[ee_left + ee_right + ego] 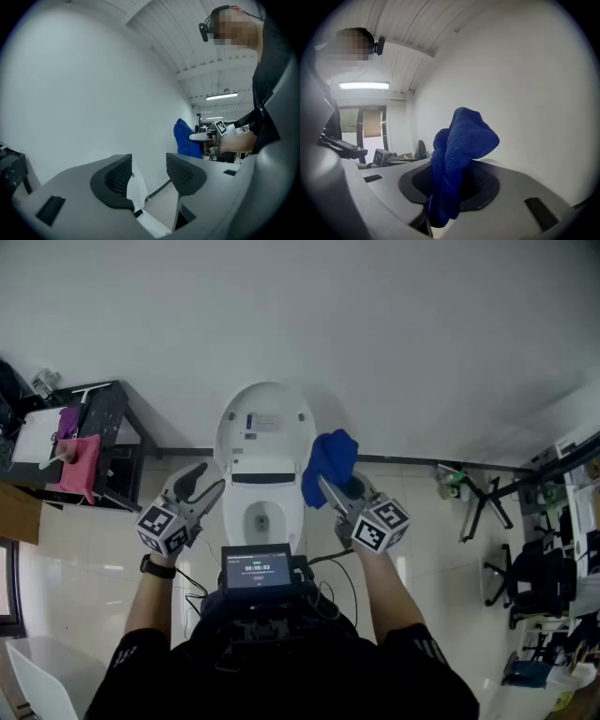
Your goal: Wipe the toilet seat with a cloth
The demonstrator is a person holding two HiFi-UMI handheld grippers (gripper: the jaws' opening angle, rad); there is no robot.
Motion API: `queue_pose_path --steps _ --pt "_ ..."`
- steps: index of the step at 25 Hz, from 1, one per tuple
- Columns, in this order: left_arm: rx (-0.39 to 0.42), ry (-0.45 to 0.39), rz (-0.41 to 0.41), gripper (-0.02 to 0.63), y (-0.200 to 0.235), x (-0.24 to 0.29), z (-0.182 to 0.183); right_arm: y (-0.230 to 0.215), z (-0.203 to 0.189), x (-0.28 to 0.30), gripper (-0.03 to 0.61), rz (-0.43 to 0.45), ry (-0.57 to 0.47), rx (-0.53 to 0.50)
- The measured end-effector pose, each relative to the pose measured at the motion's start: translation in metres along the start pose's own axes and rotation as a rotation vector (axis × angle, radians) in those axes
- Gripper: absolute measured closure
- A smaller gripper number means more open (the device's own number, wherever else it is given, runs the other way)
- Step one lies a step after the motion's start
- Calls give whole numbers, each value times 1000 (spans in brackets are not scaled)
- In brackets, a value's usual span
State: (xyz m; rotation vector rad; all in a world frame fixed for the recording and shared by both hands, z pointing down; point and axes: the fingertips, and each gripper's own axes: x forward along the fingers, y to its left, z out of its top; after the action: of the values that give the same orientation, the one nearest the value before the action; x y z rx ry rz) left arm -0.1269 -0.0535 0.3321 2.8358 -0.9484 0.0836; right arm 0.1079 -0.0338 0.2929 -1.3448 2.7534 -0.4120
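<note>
Right tongs [330, 489] clamped on the blue cloth [330, 463], which bunches up above the jaws. Left tongs [201, 487] held apart, nothing between them. The seat [284, 505] sits mid-frame between the two tongs, just left of and below the cloth, with its long axis running up-down in the frame and the lid [265, 423] raised behind it. Right is the nearer hand. Path looks clear. The chest screen [256, 568] sits low, and the black table [111, 404] at left is well apart.
</note>
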Motion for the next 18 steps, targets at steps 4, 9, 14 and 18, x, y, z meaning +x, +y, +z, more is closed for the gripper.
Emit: queue_pose_path --steps 4,9,14,18 --pt "6 14 -4 380 3 3 -3 -9 -11 8 448 -18 51 -44" --pt "2 53 -9 381 6 7 -20 -27 -30 17 448 -40 121 -70" --pt "-2 116 -7 387 9 7 -43 -51 -58 32 449 -69 213 -129" --pt "-25 152 4 387 13 6 -65 -67 -90 49 448 -58 305 -184"
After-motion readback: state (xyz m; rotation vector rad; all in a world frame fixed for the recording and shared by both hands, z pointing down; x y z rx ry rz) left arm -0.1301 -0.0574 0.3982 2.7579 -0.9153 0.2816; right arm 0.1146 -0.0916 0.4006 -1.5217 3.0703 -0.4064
